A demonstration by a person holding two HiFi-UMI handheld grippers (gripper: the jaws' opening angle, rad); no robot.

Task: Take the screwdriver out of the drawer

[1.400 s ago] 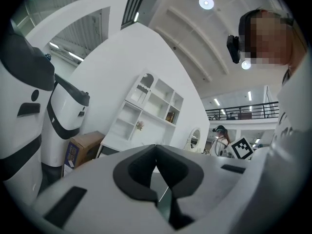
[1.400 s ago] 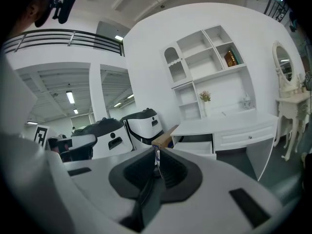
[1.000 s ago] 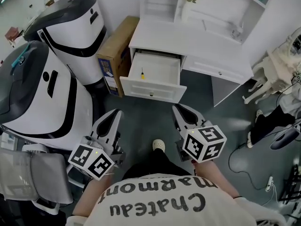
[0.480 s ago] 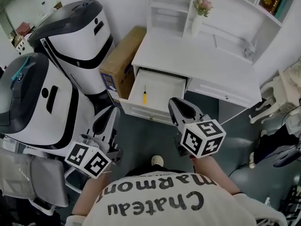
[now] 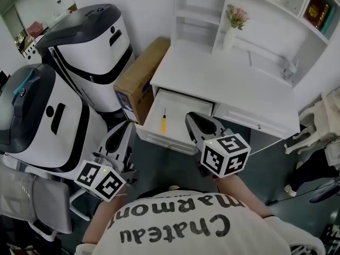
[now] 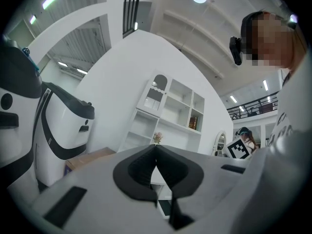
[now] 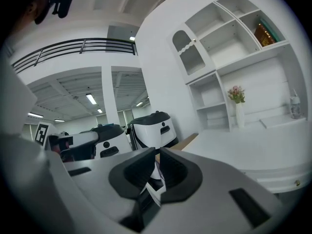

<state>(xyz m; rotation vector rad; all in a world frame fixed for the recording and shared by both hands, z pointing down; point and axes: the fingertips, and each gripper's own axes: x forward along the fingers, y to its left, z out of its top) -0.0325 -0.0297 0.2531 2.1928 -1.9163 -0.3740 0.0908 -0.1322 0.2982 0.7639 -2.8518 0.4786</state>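
Observation:
The screwdriver (image 5: 163, 121), with a yellow handle and a thin dark shaft, lies alone in the open white drawer (image 5: 183, 114) under the desk's left side. My right gripper (image 5: 190, 117) is shut and empty; in the head view its tips overlap the drawer's front right part, a little right of the screwdriver. My left gripper (image 5: 128, 126) is shut and empty, short of the drawer and left of its front corner. In each gripper view the jaws meet with nothing between them: left gripper (image 6: 156, 148), right gripper (image 7: 157, 152). Neither gripper view shows the screwdriver.
The white desk (image 5: 228, 84) carries a shelf unit with a flower vase (image 5: 235, 27). A cardboard box (image 5: 142, 74) leans against the desk's left side. Two large white-and-black machines (image 5: 87, 41) (image 5: 40, 116) stand at the left, with a grey chair (image 5: 26, 206) below them.
The person has stepped closer to the desk. Both grippers moved forward toward the open drawer, staying shut; the right one's tips now overlap the drawer front.

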